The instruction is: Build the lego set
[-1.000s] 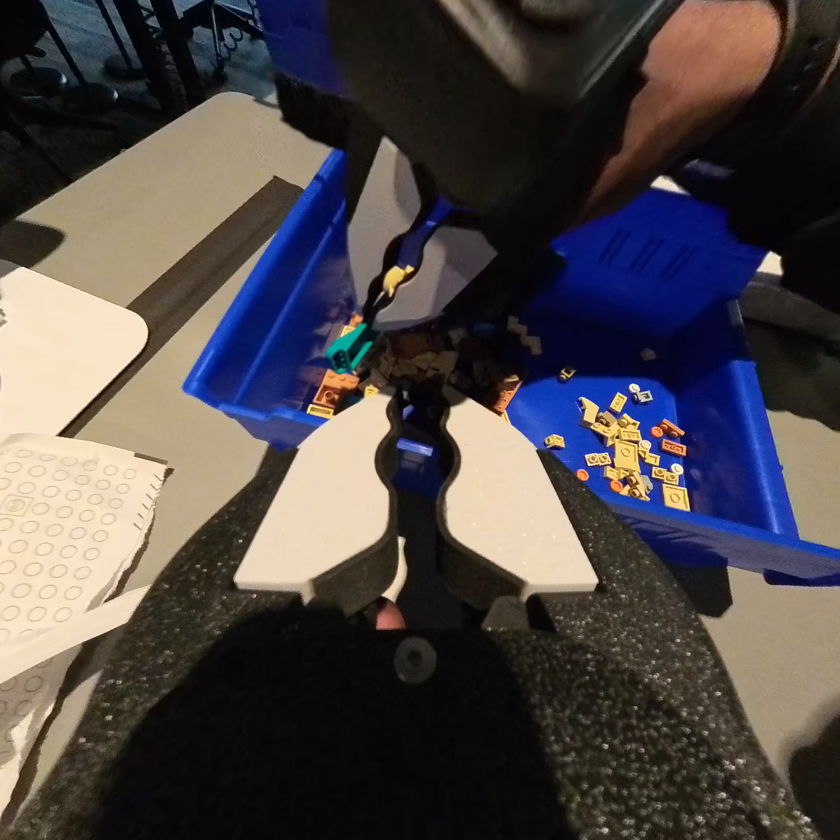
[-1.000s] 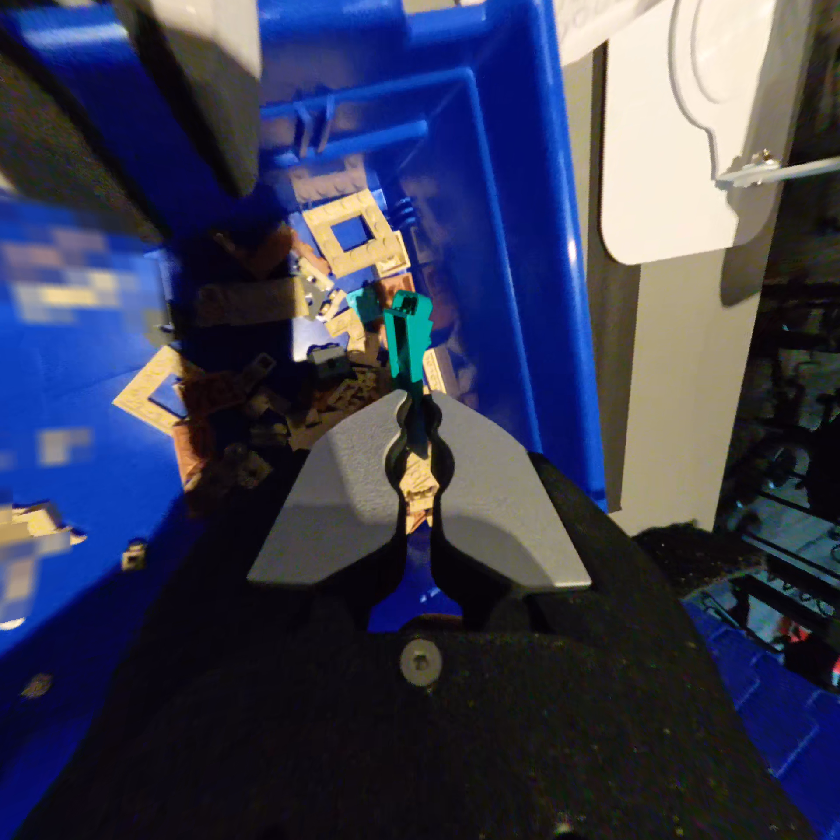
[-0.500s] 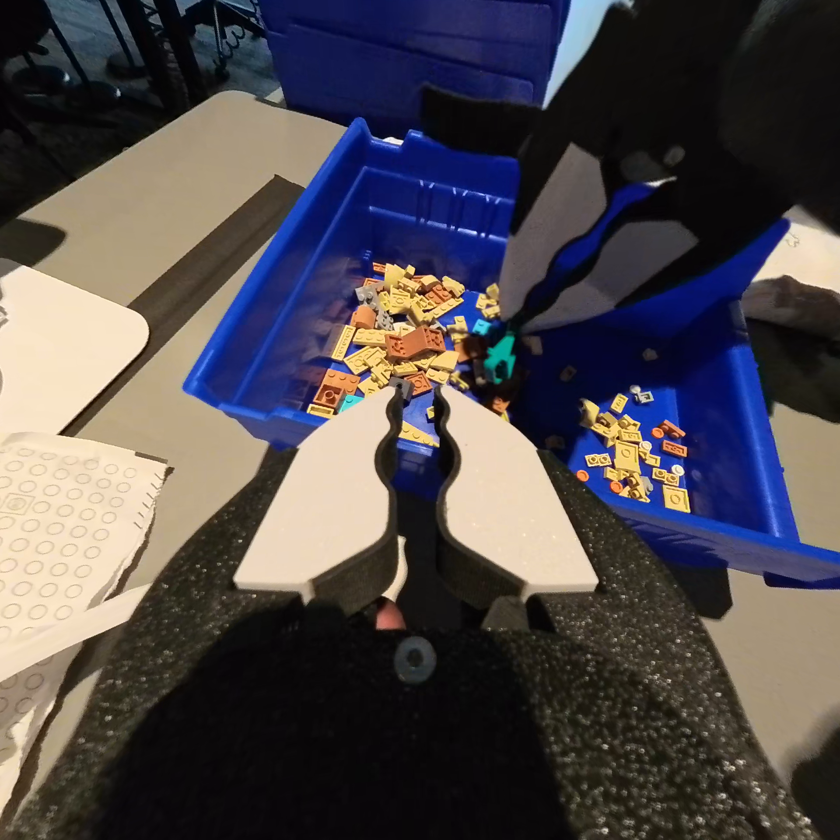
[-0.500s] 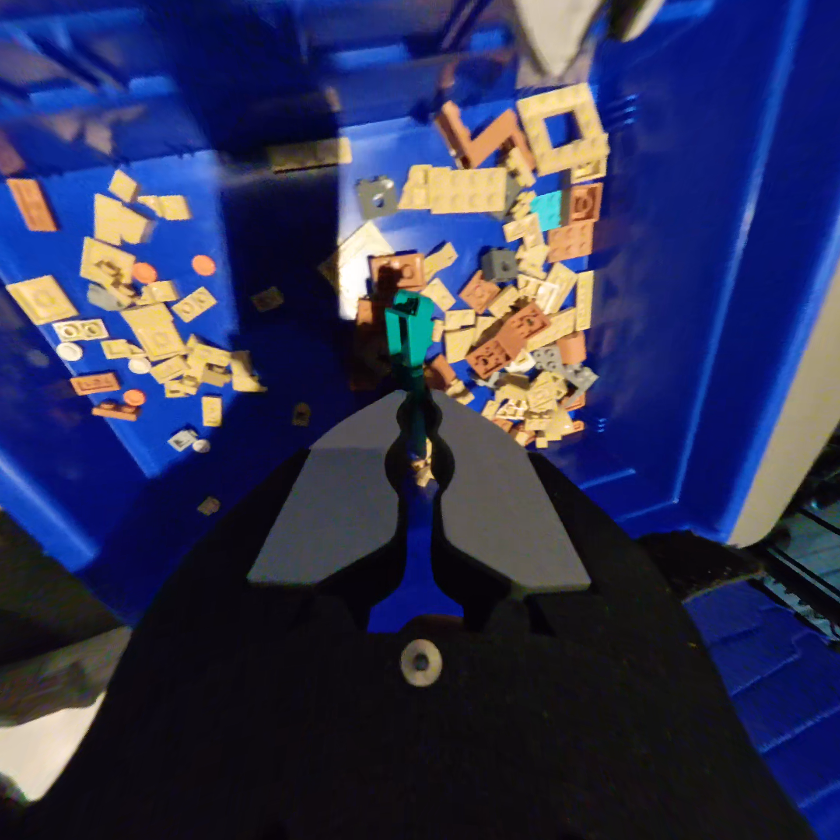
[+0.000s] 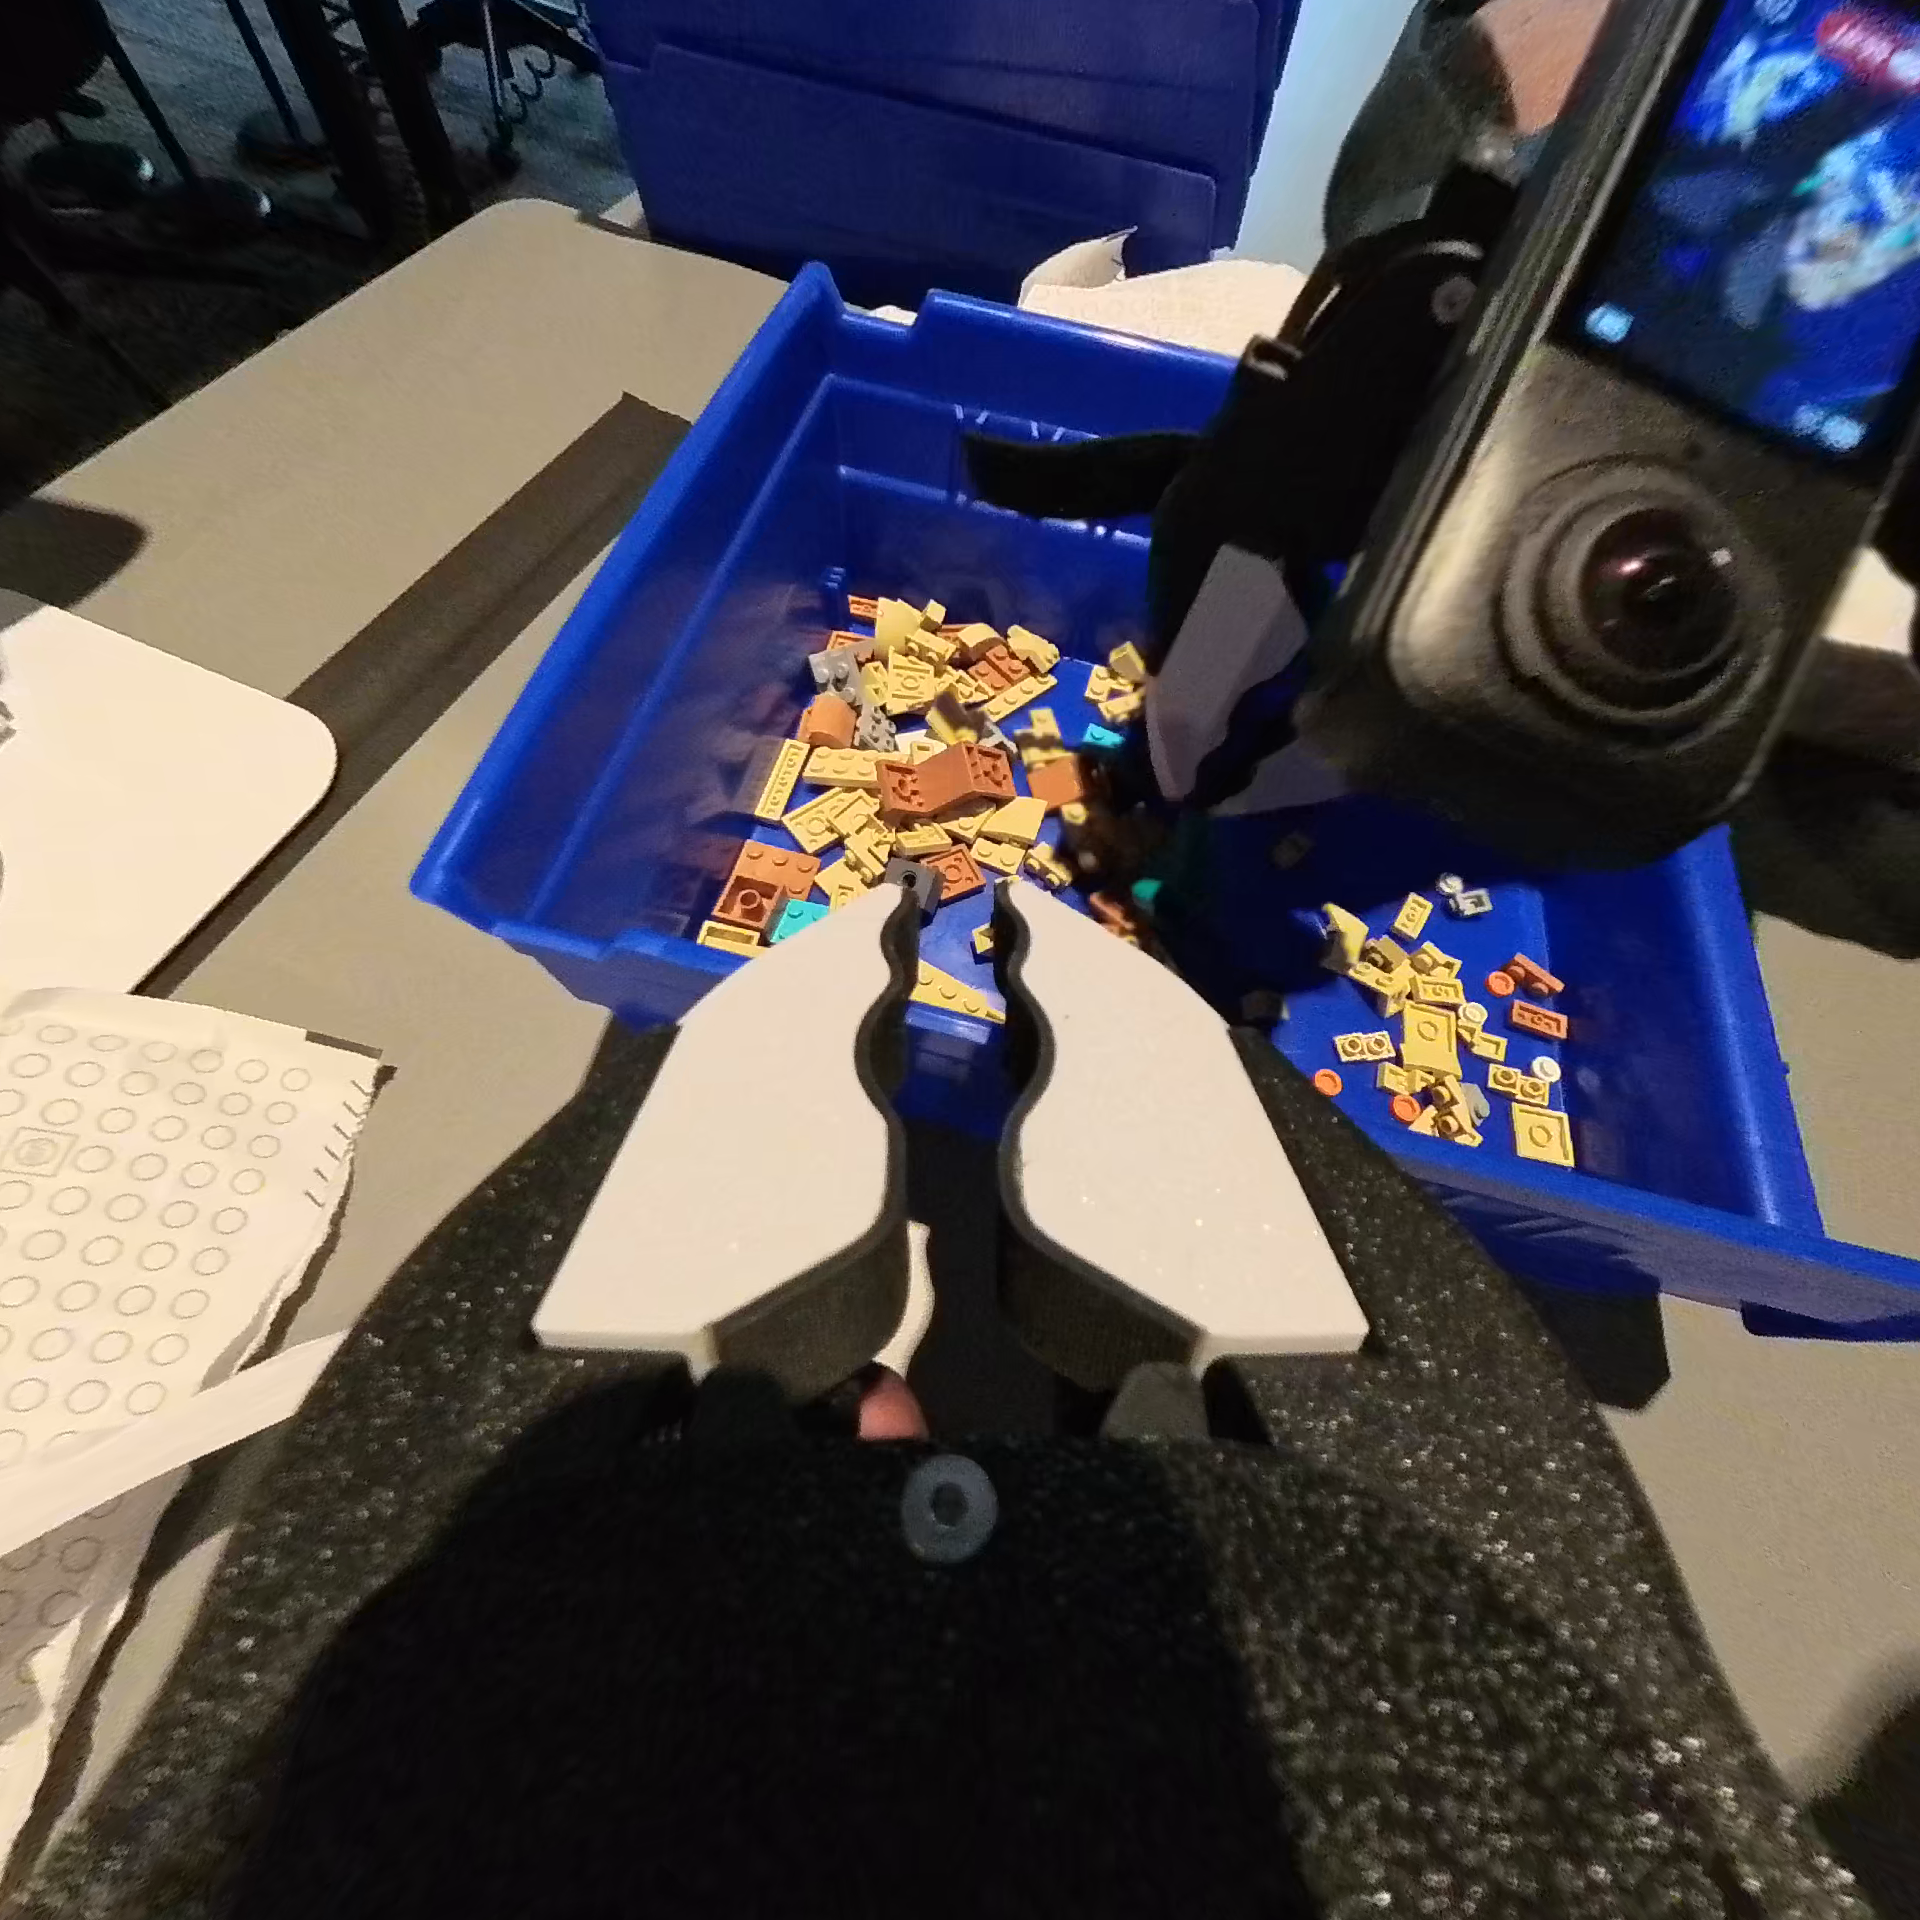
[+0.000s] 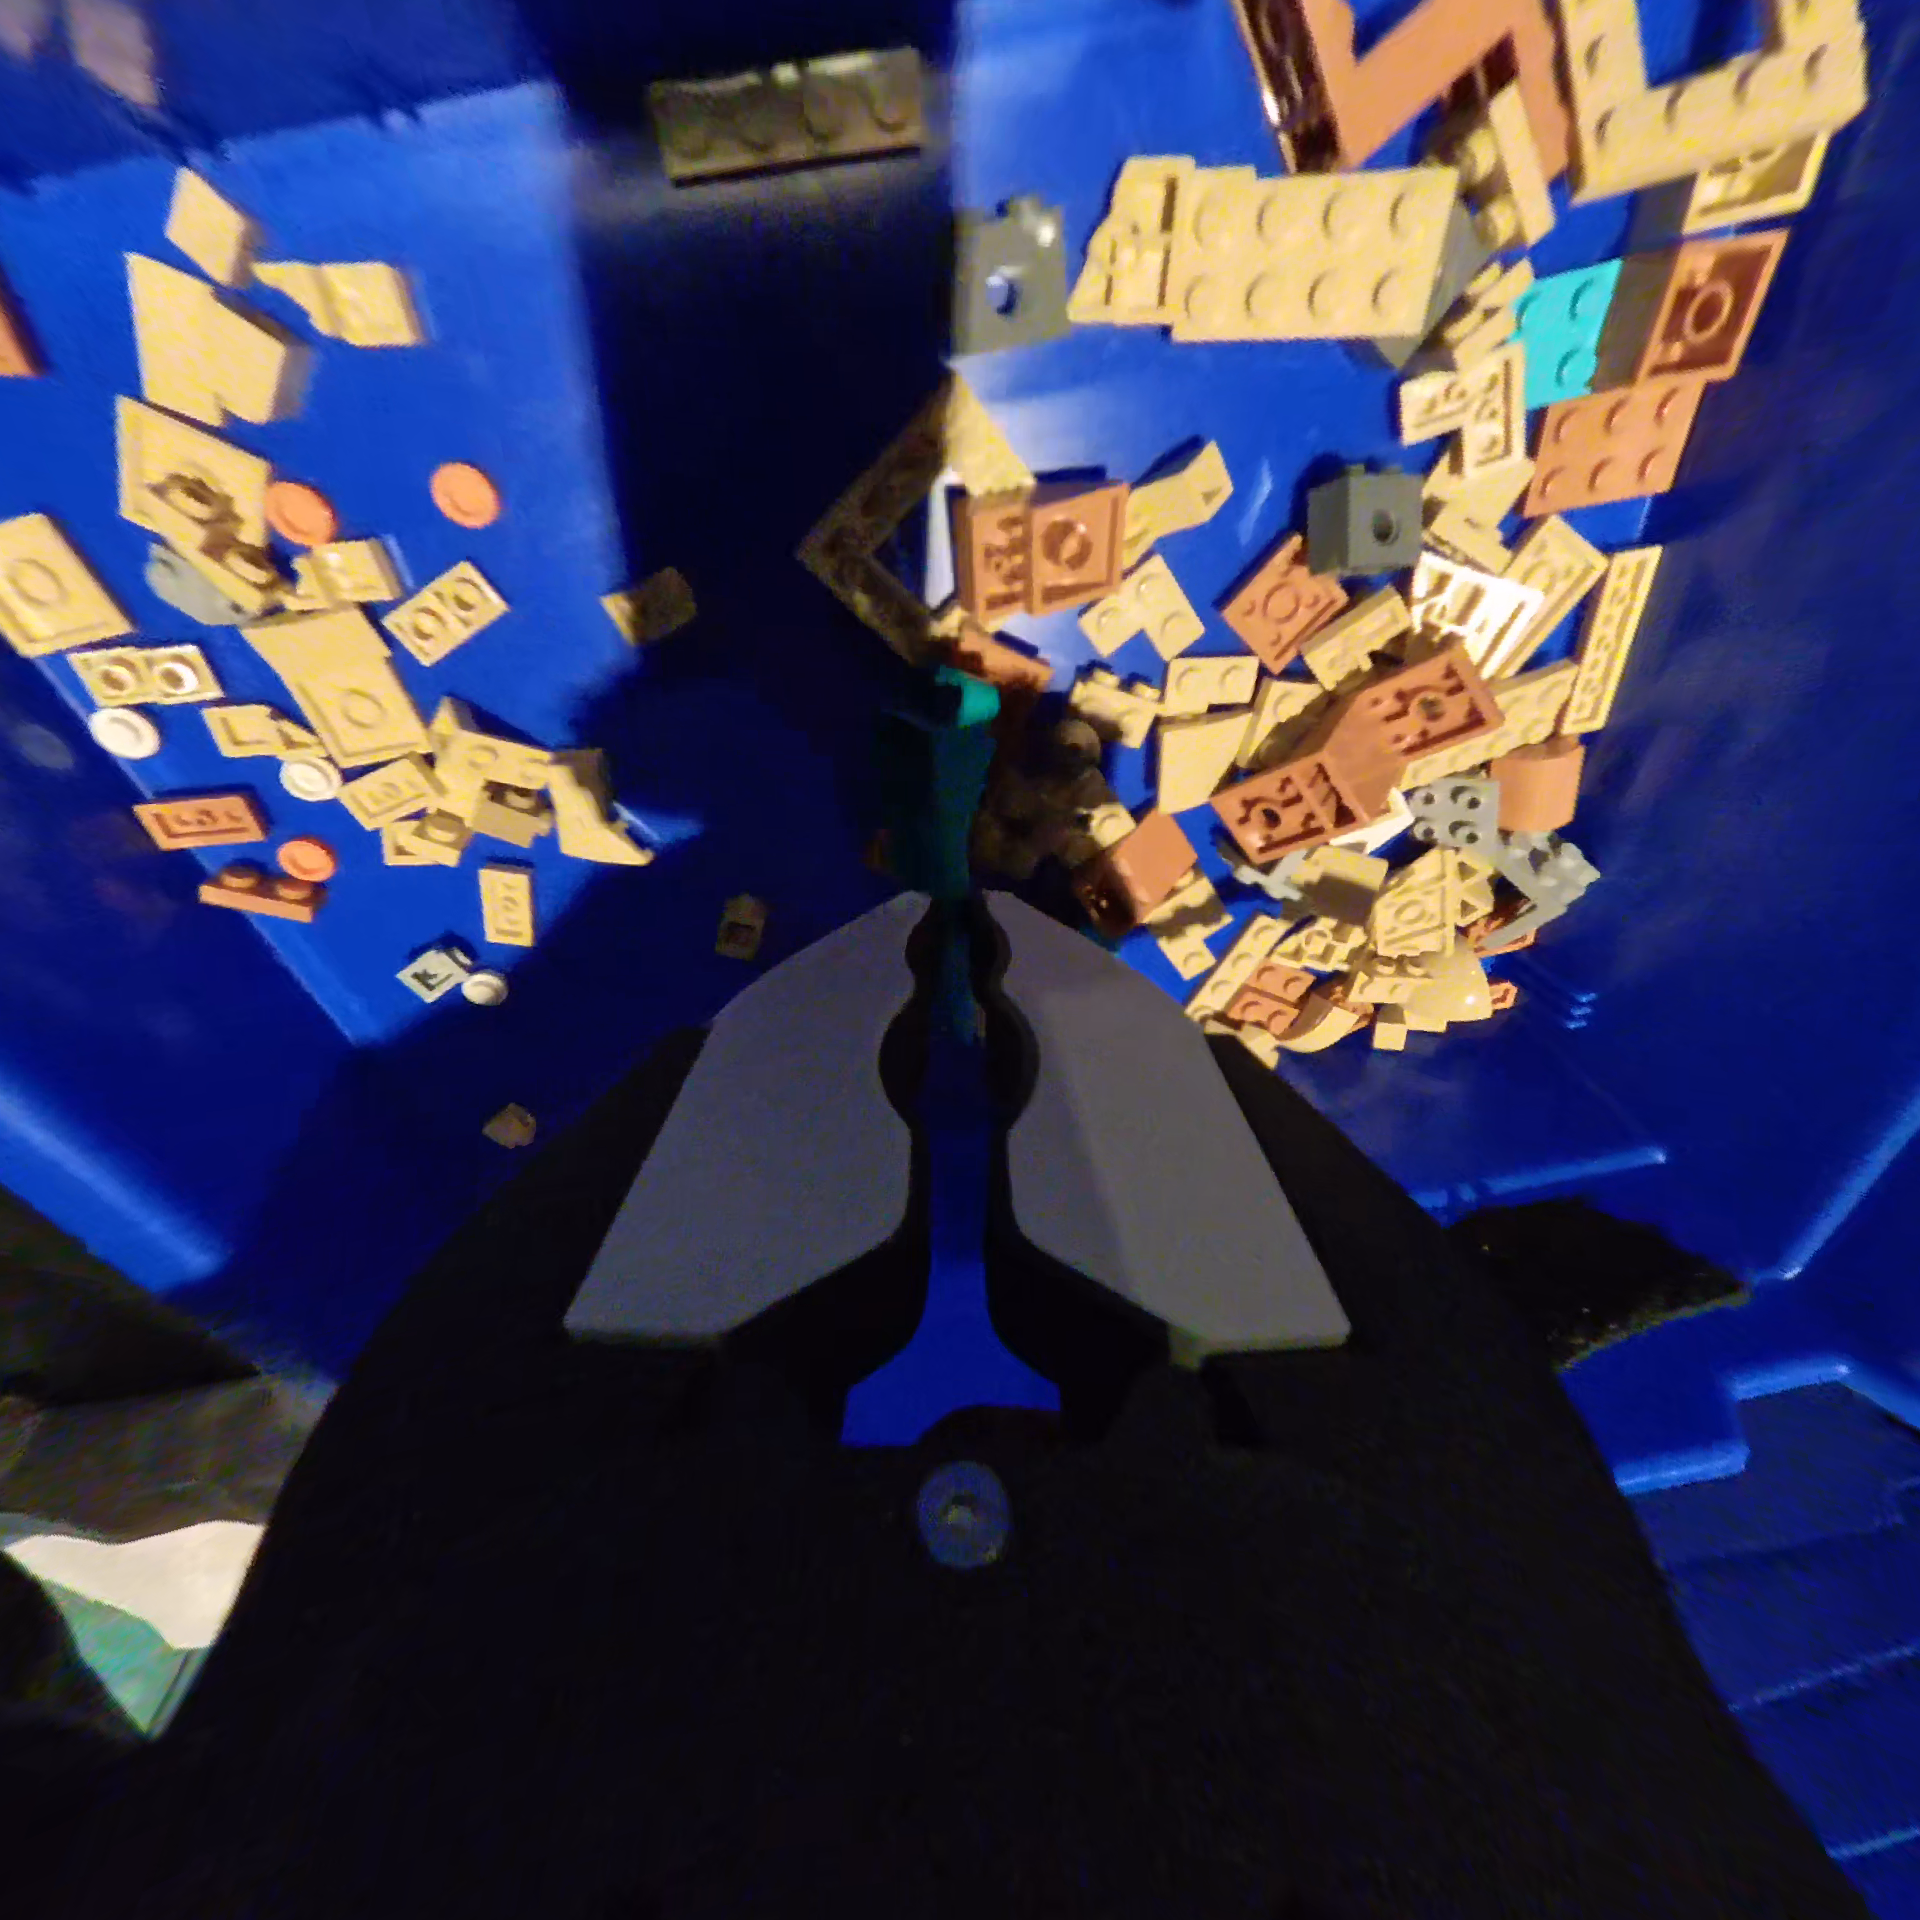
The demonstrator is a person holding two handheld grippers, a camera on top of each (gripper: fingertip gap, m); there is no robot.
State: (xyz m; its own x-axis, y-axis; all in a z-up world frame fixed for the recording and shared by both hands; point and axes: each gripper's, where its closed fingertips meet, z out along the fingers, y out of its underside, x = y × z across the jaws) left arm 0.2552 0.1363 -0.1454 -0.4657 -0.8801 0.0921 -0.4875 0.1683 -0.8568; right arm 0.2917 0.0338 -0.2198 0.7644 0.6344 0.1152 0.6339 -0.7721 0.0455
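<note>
Right hand-held gripper (image 6: 951, 914) pinches a teal piece (image 6: 935, 790) over the blue bin (image 5: 644, 727); left hand-held gripper (image 5: 956, 904), slightly spread and empty, likely receives it next.

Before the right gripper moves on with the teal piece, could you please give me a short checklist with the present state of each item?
1. Right gripper has its jaws closed on the teal piece: ok.
2. Teal piece sits straight, sticking out forward past the tips: ok, though the frame is blurred.
3. Teal piece is clear of the loose brick pile beneath it: cannot tell.
4. Left gripper is empty, with a narrow gap between its jaws: ok.
5. Left gripper stays outside the blue bin, at its near wall, apart from the right one: ok.
</note>
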